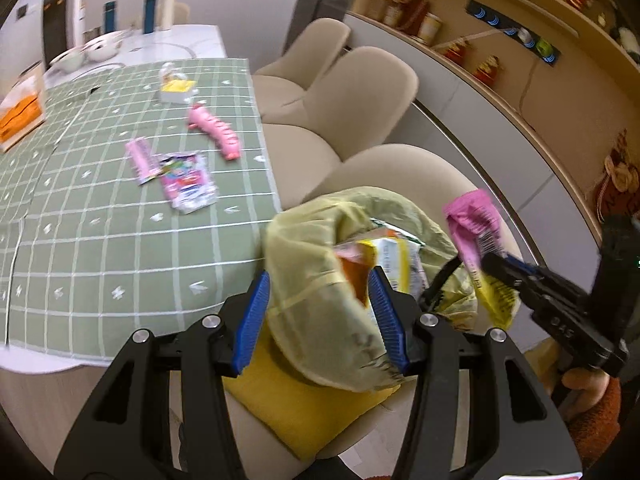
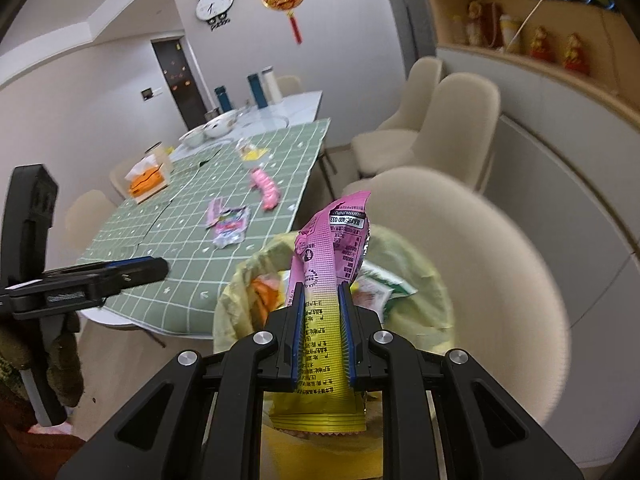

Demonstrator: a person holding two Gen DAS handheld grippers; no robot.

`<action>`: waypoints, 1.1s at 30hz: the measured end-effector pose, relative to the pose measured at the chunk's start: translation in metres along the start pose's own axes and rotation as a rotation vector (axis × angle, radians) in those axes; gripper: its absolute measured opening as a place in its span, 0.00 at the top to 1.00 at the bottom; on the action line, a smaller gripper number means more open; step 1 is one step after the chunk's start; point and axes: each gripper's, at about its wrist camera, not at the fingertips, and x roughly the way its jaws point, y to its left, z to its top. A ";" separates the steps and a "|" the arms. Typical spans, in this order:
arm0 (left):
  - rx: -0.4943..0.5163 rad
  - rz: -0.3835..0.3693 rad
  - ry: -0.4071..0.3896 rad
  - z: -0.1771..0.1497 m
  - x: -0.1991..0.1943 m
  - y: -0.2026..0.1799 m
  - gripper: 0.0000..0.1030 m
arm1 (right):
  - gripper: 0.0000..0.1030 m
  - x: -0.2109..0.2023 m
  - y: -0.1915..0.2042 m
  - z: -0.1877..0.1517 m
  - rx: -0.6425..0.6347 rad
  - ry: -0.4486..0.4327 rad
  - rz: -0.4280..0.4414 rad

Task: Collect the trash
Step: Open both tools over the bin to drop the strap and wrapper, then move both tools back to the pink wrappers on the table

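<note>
Pink-and-yellow wrapper [image 2: 332, 280], centre of the right wrist view, pinched upright by the right gripper [image 2: 322, 332] directly over the mouth of the yellow-green trash bag [image 2: 412, 264]. Best lowered until the bottom edge sits well inside the rim, then released; letting go too high risks a flutter onto the chair [image 2: 500, 280]. Worth keeping clear of the bag's far wall so the film does not fold shut.

Trash bag held up at lower centre of the left wrist view, its near rim [image 1: 304, 280] clamped by the left gripper [image 1: 320, 312], one blue pad [image 1: 253, 316] outside and the other inside the opening. Mouth best kept wide and steady during the drop.

Inside the bag: a yellow-and-white packet [image 1: 390, 256], something orange, a green-edged packet [image 2: 384, 284]; nothing more discernible.

Left on the green checked desk [image 1: 120, 248], upper left: two pink wrappers [image 1: 186, 184], a pink tube-shaped pack [image 1: 216, 130], a small yellow-topped container [image 1: 176, 90], contents unclear.
</note>
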 end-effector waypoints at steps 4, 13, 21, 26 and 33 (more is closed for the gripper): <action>-0.058 0.038 -0.020 -0.006 -0.017 0.028 0.53 | 0.84 0.043 0.007 -0.001 -0.009 0.107 0.033; -0.178 0.116 -0.031 -0.017 -0.034 0.085 0.53 | 0.84 0.103 0.012 -0.019 -0.020 0.271 0.016; -0.187 0.092 0.012 -0.018 -0.018 0.103 0.53 | 0.77 0.101 0.015 -0.021 -0.010 0.270 0.004; -0.142 0.035 0.064 -0.008 0.012 0.114 0.53 | 0.64 0.084 0.030 -0.017 -0.019 0.220 -0.078; -0.128 0.000 0.084 0.024 0.046 0.163 0.53 | 0.63 0.059 0.063 0.003 -0.022 0.140 -0.230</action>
